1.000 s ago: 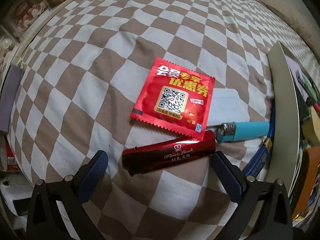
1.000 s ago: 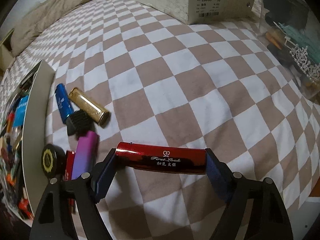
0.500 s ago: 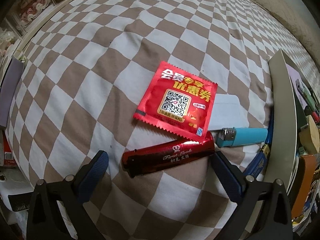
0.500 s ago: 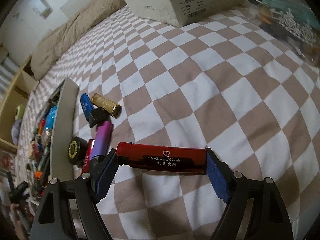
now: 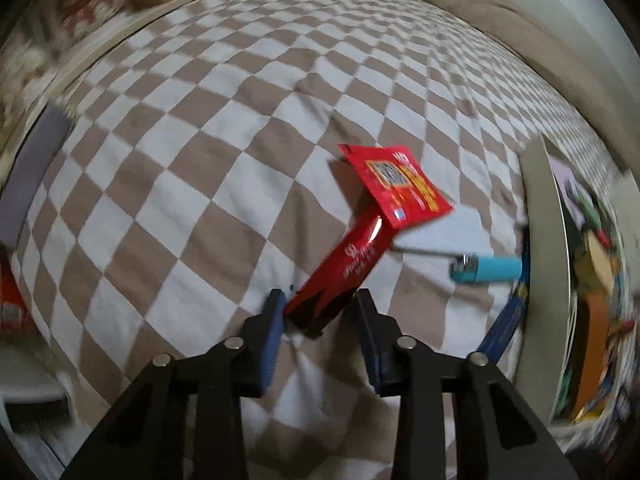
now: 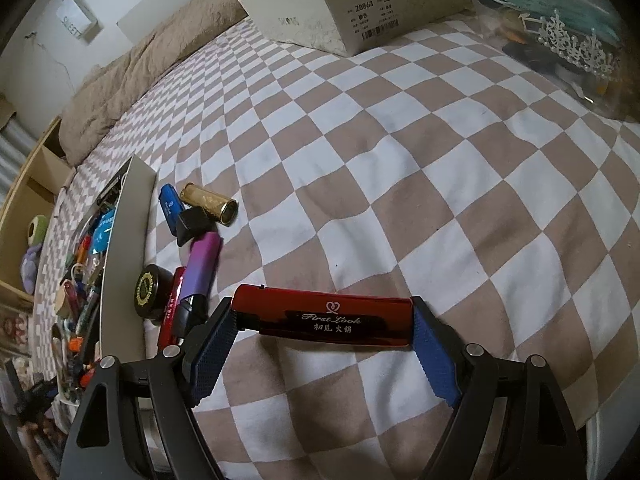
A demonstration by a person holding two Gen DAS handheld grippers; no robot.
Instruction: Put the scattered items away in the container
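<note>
- Now the left gripper [image 5: 320, 300] is closing its blue pads on the near end of a glossy red metal lighter with white lettering [image 5: 352, 260], which tilts away over the brown-and-white checked bedcover [image 5: 200, 160].
- A flat red foil sachet [image 5: 400, 184] rides loosely on the lighter's far end. It would probably slide off in a quick swing, so carry slowly.
- Only the lighter's tip is pinched, so firm the grip before travelling.
- The grey-walled cardboard container [image 5: 540, 248] stands to the right, with a light-blue plastic lighter [image 5: 488, 270] lying just beside its wall. Pass above both.
- The right gripper [image 6: 322, 314] clamps a second red lighter [image 6: 280, 300] end to end. Keep it clear of the left one's path.
</note>
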